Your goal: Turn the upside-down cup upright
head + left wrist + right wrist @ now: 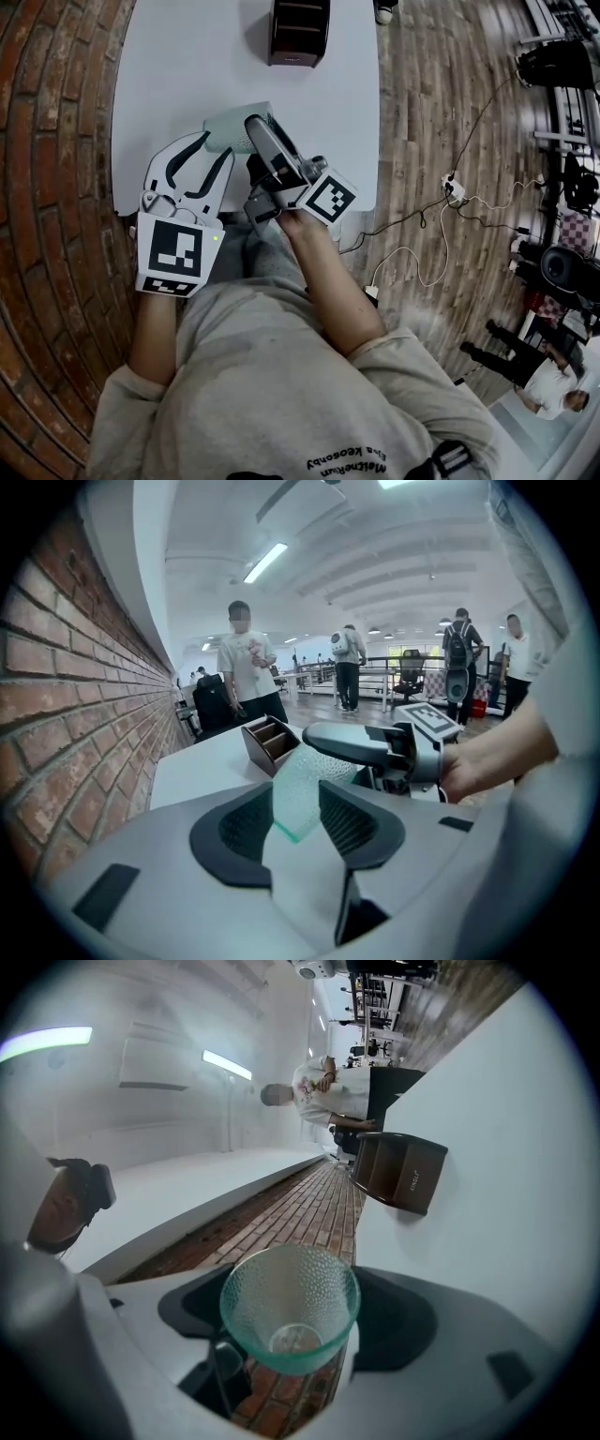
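A pale green dimpled glass cup (230,128) is held in the air over the near edge of the white table (187,56). My right gripper (255,125) is shut on the cup (291,1307), whose open mouth faces that gripper's camera, with the jaws on either side of its wall. My left gripper (217,145) comes at it from the left. In the left gripper view the cup (305,789) tilts, one end down between the left gripper's (300,822) pads, which stand apart without clearly pressing it. A right gripper finger (352,744) lies across the cup's top.
A dark brown compartment box (298,30) stands at the table's far edge, also seen as the box (267,742) and the box (398,1174). A brick wall (47,141) runs along the left. Cables (450,192) lie on the wooden floor at right. Several people stand in the background.
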